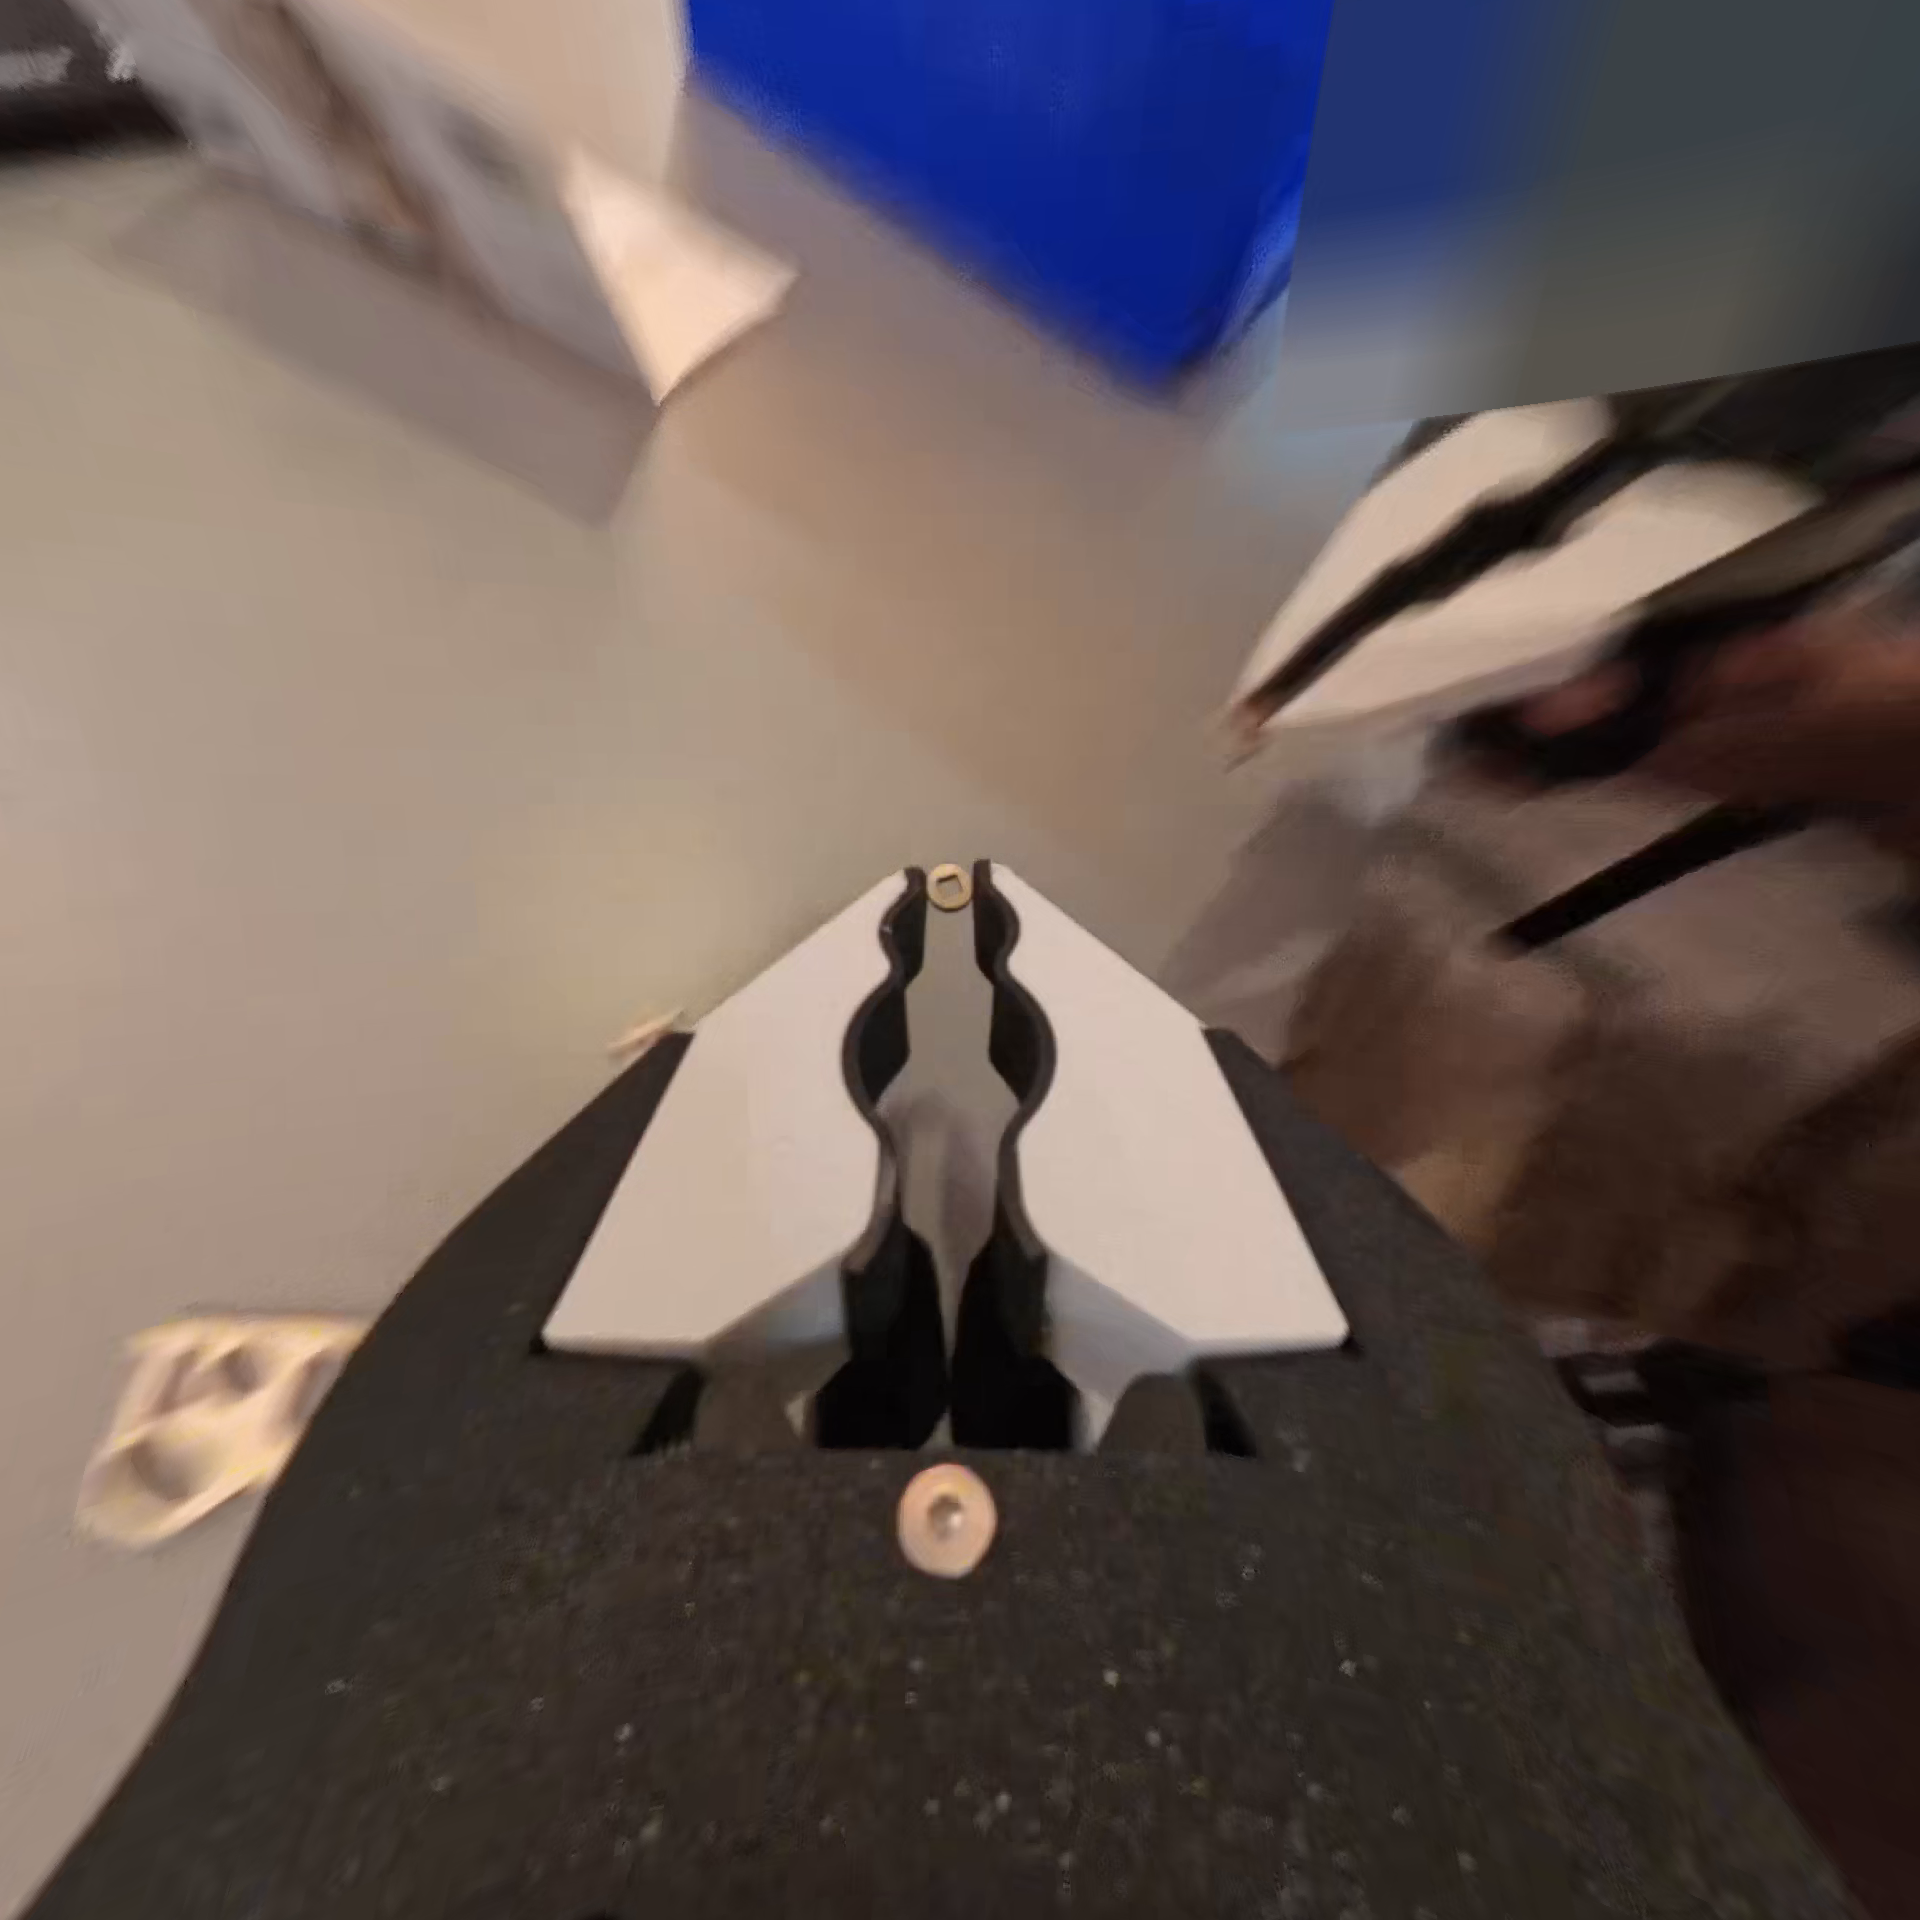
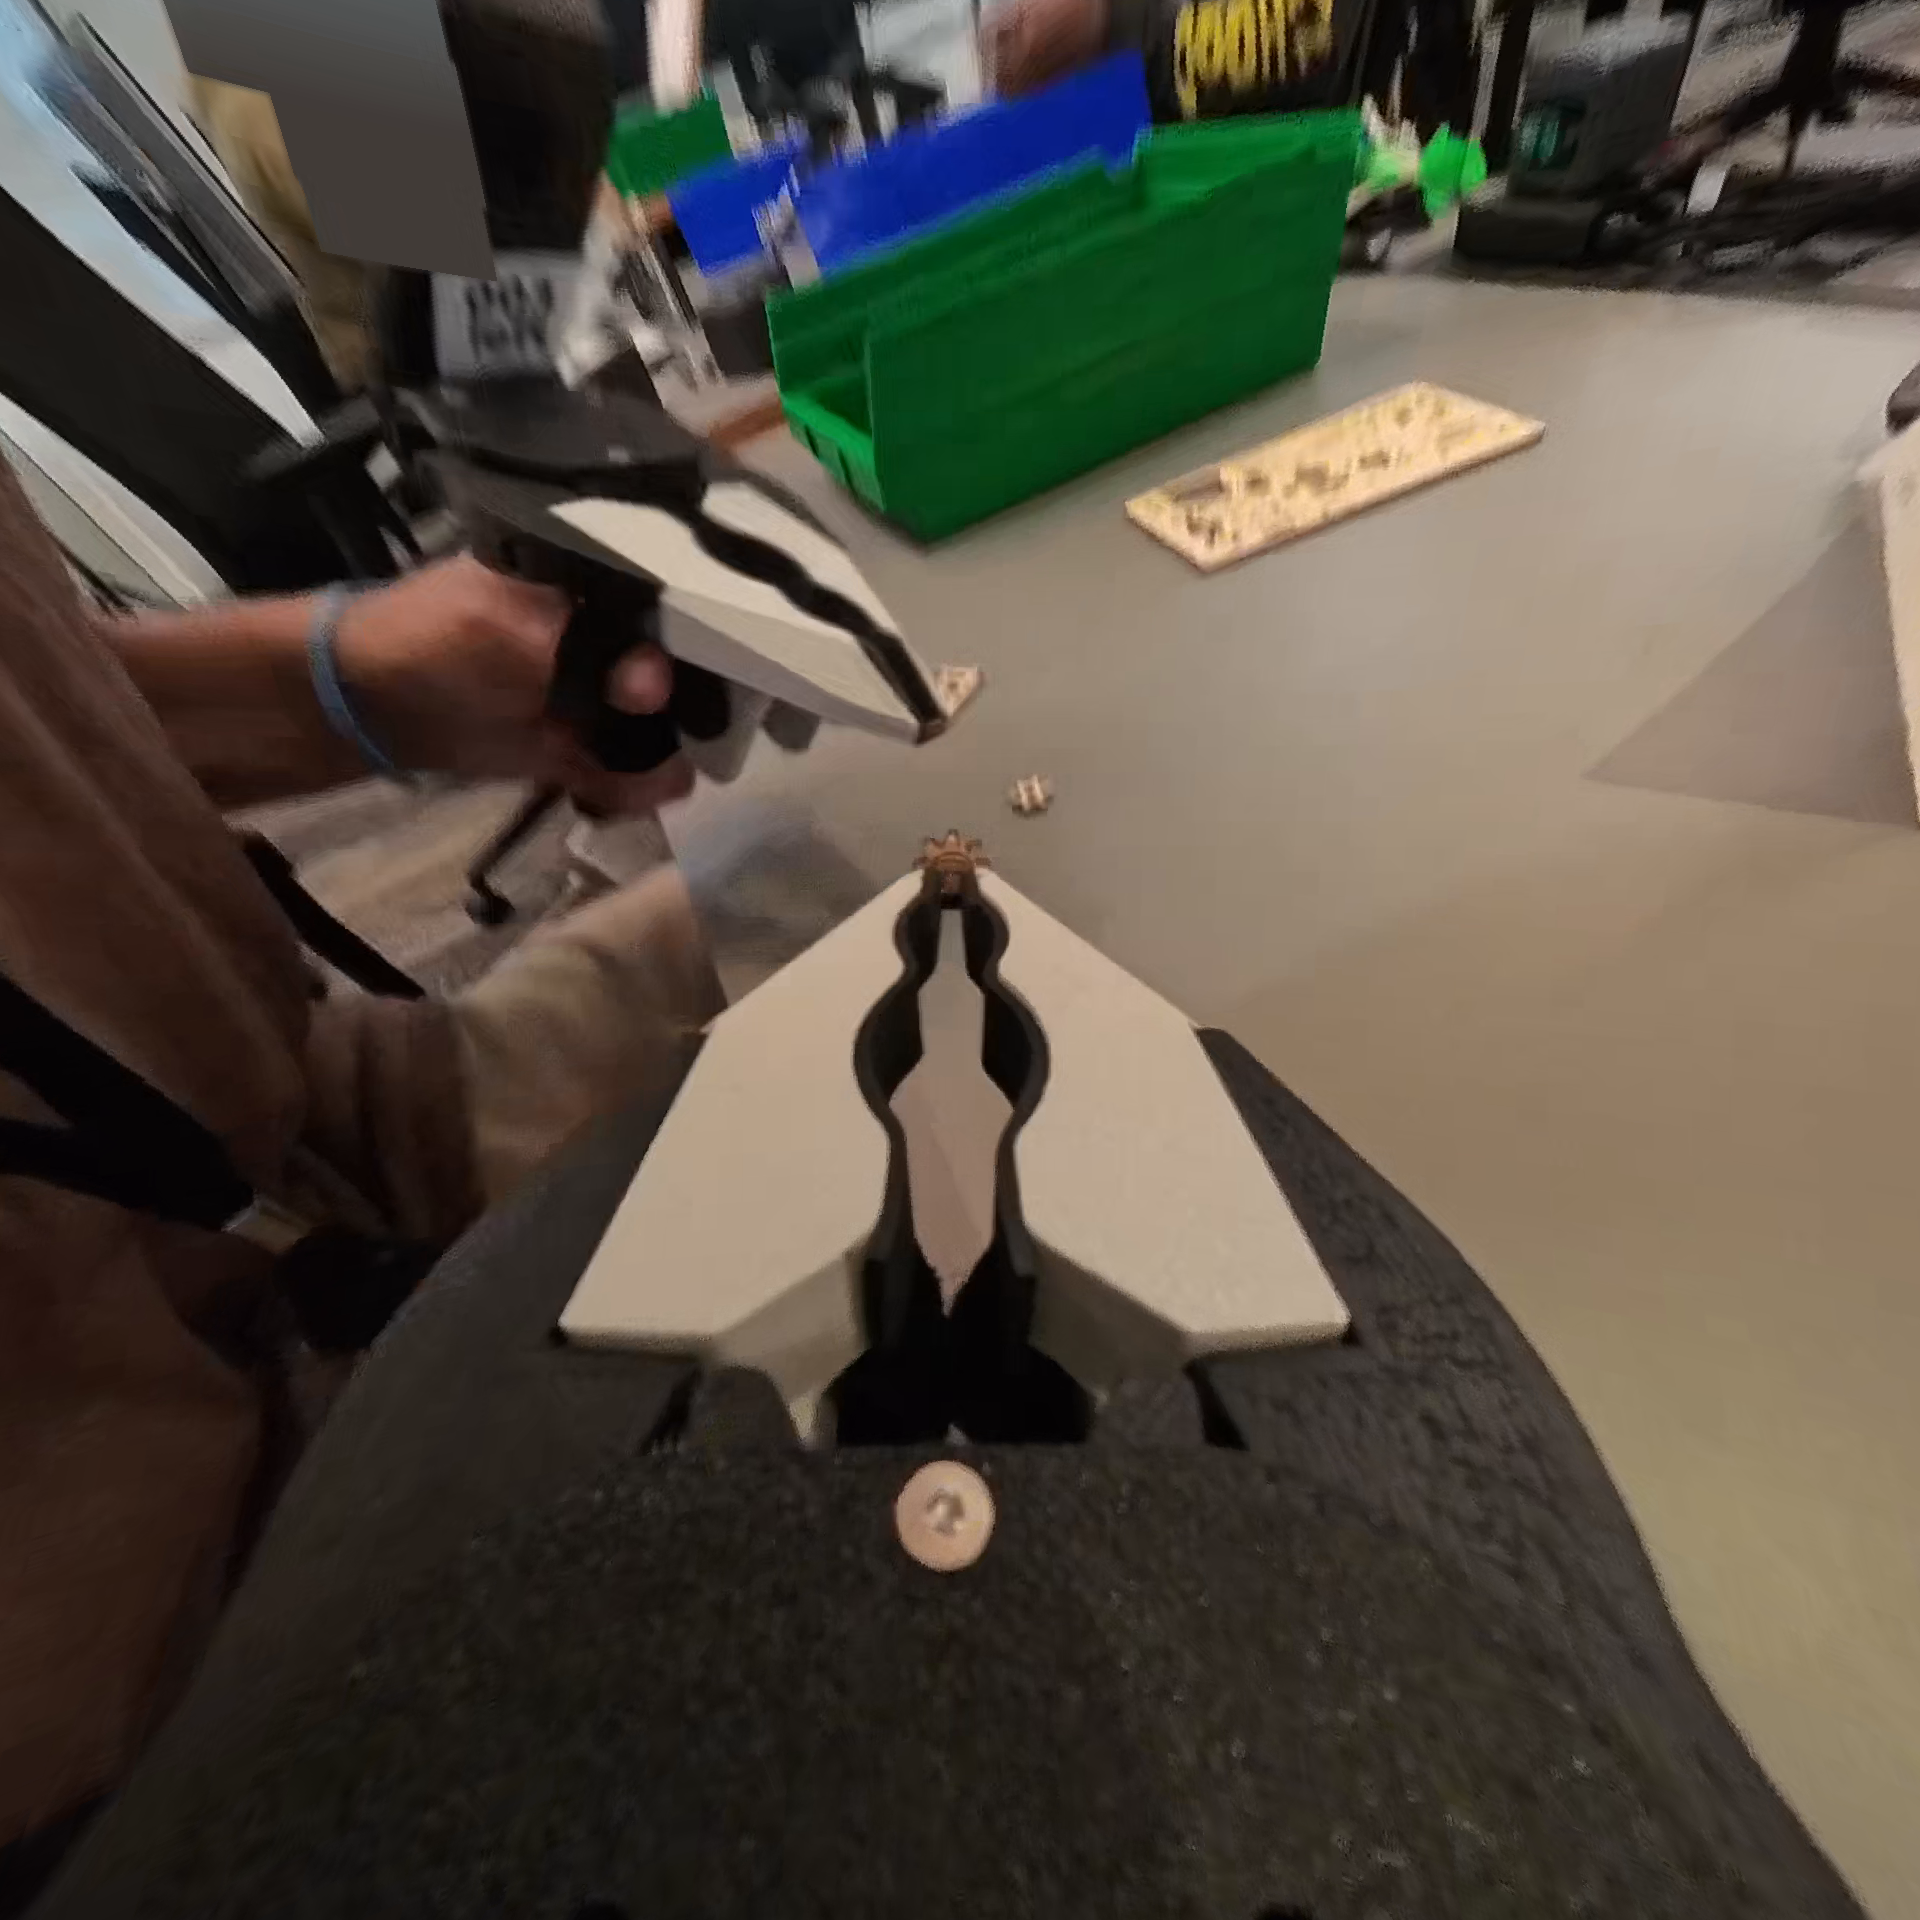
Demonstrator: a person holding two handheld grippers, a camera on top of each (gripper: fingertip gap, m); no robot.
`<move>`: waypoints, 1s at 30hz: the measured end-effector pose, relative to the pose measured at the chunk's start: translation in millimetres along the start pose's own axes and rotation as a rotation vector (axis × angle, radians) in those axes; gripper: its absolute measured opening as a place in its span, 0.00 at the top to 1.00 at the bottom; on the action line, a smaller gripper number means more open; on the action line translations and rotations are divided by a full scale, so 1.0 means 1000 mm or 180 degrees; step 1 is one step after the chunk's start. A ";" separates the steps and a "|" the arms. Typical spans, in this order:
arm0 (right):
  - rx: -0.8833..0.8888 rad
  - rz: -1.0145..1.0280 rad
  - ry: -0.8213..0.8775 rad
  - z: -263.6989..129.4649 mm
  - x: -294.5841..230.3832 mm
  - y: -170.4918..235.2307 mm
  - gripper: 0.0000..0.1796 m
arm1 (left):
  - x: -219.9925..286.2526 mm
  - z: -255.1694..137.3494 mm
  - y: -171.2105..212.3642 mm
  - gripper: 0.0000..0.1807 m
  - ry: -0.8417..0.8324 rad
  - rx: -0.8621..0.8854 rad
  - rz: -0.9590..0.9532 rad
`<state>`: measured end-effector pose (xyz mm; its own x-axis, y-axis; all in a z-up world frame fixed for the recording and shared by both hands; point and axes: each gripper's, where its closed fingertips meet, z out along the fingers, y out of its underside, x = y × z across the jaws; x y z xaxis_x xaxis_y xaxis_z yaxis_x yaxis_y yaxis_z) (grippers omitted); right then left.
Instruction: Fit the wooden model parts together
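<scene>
1. the left gripper is nearly closed, pinching a small wooden ring at its very tips; the ring's hole faces back toward the camera.
2. the right gripper is likewise almost closed on a small wooden gear, whose teeth stick up just past the tips.
3. seen from the right wrist, the left gripper sits up and to the left, angled down to the right, a hand wrapped around its black handle.
4. a second small toothed piece lies on the grey table just ahead of the right tips; a wooden parts sheet lies farther ahead to the right, beside a green bin.
</scene>
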<state>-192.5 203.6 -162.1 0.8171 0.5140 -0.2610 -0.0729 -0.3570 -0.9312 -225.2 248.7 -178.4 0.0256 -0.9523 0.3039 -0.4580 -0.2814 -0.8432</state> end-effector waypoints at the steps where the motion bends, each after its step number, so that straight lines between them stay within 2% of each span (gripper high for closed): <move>1: 0.0219 0.0091 -0.0106 -0.001 -0.004 -0.010 0.98 | 0.017 -0.007 -0.019 0.97 0.0341 0.0372 -0.0254; 4: 0.0851 0.0462 -0.0660 -0.008 -0.022 -0.038 0.99 | 0.041 -0.027 -0.053 0.97 0.0921 0.1089 -0.0797; 6: 0.1021 0.0736 -0.0942 -0.010 -0.030 -0.046 0.99 | 0.051 -0.033 -0.061 0.97 0.1060 0.1265 -0.0764; 9: 0.1277 0.0945 -0.1190 -0.013 -0.039 -0.058 0.99 | 0.071 -0.035 -0.061 0.97 0.1187 0.1213 -0.0459; 14: 0.1183 0.0810 -0.1371 -0.007 -0.058 -0.057 0.99 | 0.082 -0.037 -0.060 0.97 0.1243 0.1246 -0.0456; 23: 0.1169 0.0698 -0.1340 -0.011 -0.062 -0.059 0.99 | 0.091 -0.041 -0.059 0.97 0.1363 0.1234 -0.0412; 30: 0.1047 0.1458 -0.1936 -0.015 -0.071 -0.057 0.99 | 0.100 -0.044 -0.057 0.97 0.1525 0.1166 -0.0142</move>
<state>-238.2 175.7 -86.5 0.2207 0.7390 -0.6365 -0.5639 -0.4358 -0.7015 -236.0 174.1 -80.6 -0.4042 -0.8038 0.4365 -0.1275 -0.4231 -0.8971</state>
